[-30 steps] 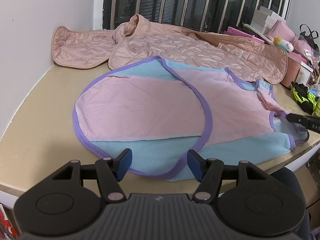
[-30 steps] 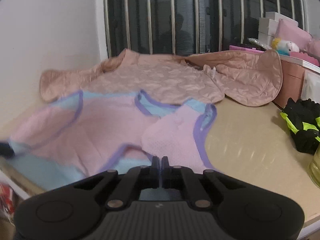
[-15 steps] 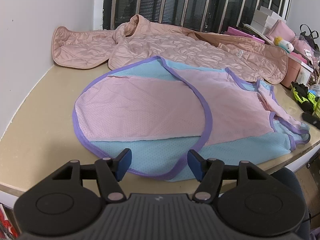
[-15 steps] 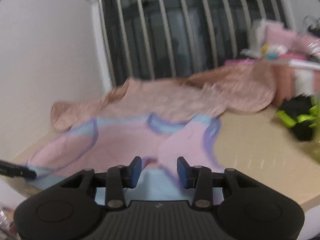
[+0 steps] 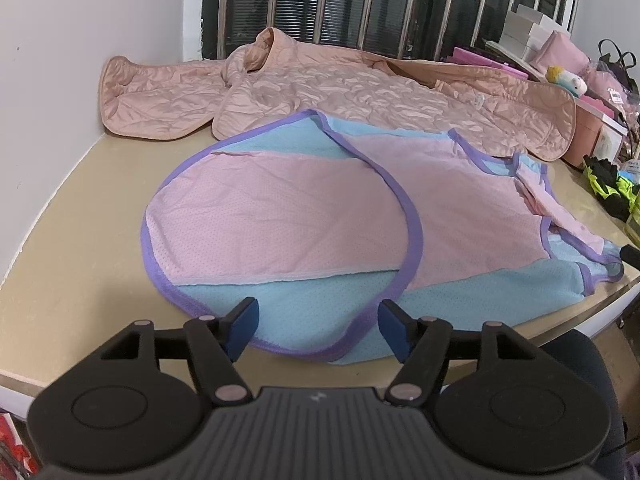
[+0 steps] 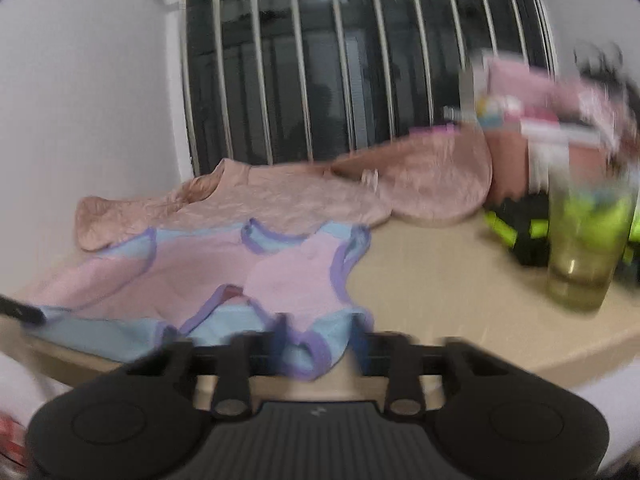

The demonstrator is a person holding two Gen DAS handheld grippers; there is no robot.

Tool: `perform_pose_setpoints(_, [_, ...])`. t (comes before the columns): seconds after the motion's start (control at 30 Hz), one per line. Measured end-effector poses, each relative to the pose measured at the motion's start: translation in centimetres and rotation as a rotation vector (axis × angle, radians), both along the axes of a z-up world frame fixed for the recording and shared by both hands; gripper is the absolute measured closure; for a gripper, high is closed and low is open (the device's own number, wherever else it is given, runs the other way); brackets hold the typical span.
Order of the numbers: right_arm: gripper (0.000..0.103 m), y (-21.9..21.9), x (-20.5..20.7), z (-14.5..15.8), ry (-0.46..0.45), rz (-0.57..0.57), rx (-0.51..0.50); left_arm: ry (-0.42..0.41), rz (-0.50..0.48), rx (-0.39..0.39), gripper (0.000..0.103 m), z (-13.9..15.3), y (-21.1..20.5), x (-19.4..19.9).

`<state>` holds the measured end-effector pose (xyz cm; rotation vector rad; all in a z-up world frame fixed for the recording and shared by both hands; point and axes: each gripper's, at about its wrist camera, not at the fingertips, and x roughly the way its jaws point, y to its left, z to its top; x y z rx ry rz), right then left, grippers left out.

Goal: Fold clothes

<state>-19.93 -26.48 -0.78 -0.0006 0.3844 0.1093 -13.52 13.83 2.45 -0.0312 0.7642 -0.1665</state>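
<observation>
Hovering my left claw (image 5: 316,320), opening, empty; vest (image 5: 280,208) hem at 12 o'clock, long axis 9-to-3. Right claw (image 6: 320,334) looks spread astride its corner.

The right gripper (image 6: 320,338) has swung right and drawn back from the pink-and-blue garment (image 6: 224,280): a green glass (image 6: 584,248) now shows at the right, and its jaws, shut earlier, now stand apart at the hem
</observation>
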Motion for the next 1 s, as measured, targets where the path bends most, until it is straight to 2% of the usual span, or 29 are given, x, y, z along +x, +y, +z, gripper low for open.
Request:
perform_pose_setpoints(0.1, [0.103,1.8,-0.1,-0.2,-0.051,-0.018,-0.245,0.000,0.001,-0.004,0.037,0.0,0.0,0.0])
perform_pose_setpoints(0.13, [0.103,1.9,0.0,-0.2,-0.061,-0.033,-0.295,0.000,0.002,-0.007,0.037,0.0,0.1,0.0])
perform_pose_setpoints(0.2, [0.103,1.1,0.3,0.4,-0.043,-0.025,-0.235,0.001,0.004,-0.007,0.036,0.0,0.0,0.0])
perform_pose_setpoints(0.23, [0.102,0.6,0.4,0.9,-0.031,0.001,-0.173,0.001,0.004,-0.004,0.036,0.0,0.0,0.0])
perform_pose_setpoints(0.3, [0.096,0.6,0.3,1.4,-0.022,0.050,-0.119,0.001,0.005,-0.001,0.036,0.0,-0.1,0.0])
perform_pose_setpoints(0.33, [0.082,0.9,0.2,1.3,-0.023,0.060,-0.129,0.002,0.005,-0.002,0.036,0.0,-0.1,0.0])
perform_pose_setpoints(0.37, [0.073,1.2,0.2,1.1,-0.023,0.066,-0.148,0.002,0.005,-0.003,0.036,0.0,-0.1,0.0])
perform_pose_setpoints(0.4, [0.074,1.5,0.5,0.7,-0.009,0.072,-0.164,0.003,0.007,-0.008,0.036,0.1,0.0,0.0])
perform_pose_setpoints(0.47, [0.099,1.8,1.2,-0.2,0.045,0.088,-0.171,0.005,0.010,-0.015,0.037,0.1,0.1,0.0])
perform_pose_setpoints(0.53, [0.100,1.6,1.5,-0.8,0.075,0.094,-0.163,0.007,0.017,-0.026,0.037,0.2,0.2,-0.2])
perform_pose_setpoints(0.63, [0.100,1.7,1.5,-1.4,0.050,0.048,-0.268,-0.004,0.007,-0.099,0.037,0.4,0.7,-0.7])
perform_pose_setpoints(0.8, [0.098,0.2,1.9,-0.6,0.071,0.038,-0.193,-0.045,0.005,-0.116,0.037,1.2,1.0,-1.8])
perform_pose_setpoints(0.9, [0.084,0.1,0.6,1.1,-0.004,0.137,-0.102,-0.073,-0.072,-0.133,0.037,1.5,0.9,-2.9])
perform_pose_setpoints(0.93, [0.072,0.2,0.1,1.6,-0.021,0.195,-0.073,-0.086,-0.109,-0.136,0.036,1.5,0.8,-3.2])
perform_pose_setpoints(0.97, [0.065,0.5,0.1,1.9,-0.020,0.249,-0.053,-0.099,-0.140,-0.136,0.034,1.4,0.4,-3.4])
perform_pose_setpoints(1.0, [0.064,1.0,0.2,2.0,-0.014,0.300,-0.034,-0.107,-0.165,-0.135,0.034,1.2,0.2,-3.6])
